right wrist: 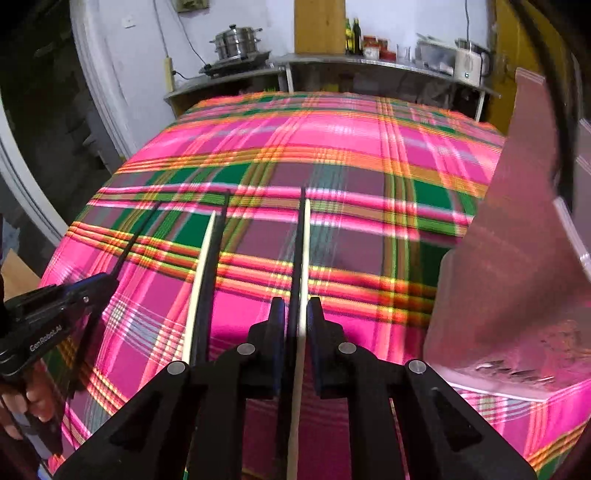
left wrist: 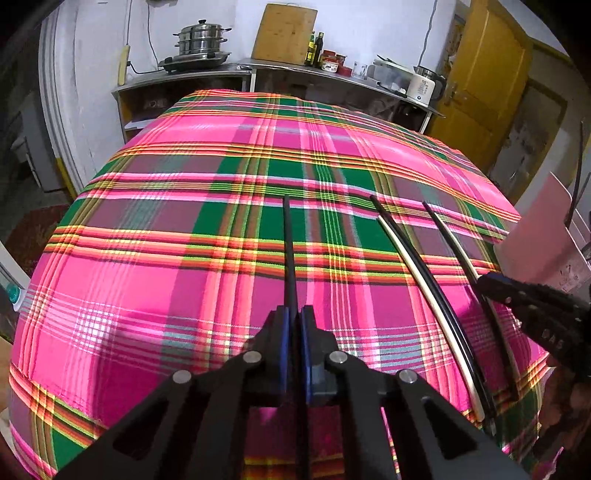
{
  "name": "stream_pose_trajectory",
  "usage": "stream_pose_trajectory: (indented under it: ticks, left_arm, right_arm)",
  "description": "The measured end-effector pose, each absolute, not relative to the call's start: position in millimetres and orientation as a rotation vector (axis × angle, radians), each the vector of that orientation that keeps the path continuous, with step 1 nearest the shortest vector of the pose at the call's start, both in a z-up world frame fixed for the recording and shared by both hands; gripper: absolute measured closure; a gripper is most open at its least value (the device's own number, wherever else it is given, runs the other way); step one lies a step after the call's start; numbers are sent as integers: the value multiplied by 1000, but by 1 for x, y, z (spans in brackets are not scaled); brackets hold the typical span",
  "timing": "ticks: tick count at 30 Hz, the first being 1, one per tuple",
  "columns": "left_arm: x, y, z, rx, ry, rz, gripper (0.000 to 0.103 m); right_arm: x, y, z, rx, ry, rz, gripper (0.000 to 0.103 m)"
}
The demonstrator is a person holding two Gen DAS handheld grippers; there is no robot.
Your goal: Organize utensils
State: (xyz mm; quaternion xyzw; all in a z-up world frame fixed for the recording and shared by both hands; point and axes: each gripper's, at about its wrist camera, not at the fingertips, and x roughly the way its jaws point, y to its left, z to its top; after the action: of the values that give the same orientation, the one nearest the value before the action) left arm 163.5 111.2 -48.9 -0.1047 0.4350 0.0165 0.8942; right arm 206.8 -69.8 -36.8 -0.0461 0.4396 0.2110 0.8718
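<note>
My left gripper (left wrist: 294, 314) is shut on a black chopstick (left wrist: 289, 251) that points forward over the plaid tablecloth (left wrist: 184, 206). My right gripper (right wrist: 296, 306) is shut on a pair of chopsticks, one black and one white (right wrist: 306, 251), pointing forward over the cloth. Another white and black pair (left wrist: 417, 266) lies on the cloth between the two grippers; it also shows in the right wrist view (right wrist: 203, 266). A translucent pink utensil holder (right wrist: 517, 258) stands at the right edge of the table, with black sticks rising from it in the left wrist view (left wrist: 576, 177).
A metal counter (left wrist: 236, 72) stands behind the table with a steamer pot (left wrist: 201, 40), a wooden cutting board (left wrist: 284, 33), bottles and a white kettle (left wrist: 423, 86). A yellow door (left wrist: 487, 81) is at the back right.
</note>
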Motion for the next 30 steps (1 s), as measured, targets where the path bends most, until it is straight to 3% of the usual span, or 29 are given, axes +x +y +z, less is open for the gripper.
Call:
stream_pose_trajectory:
  ticks: [30]
  left_arm:
    - [185, 110, -45, -217, 928, -31, 95]
  right_arm:
    - [239, -64, -46, -85, 928, 465, 90]
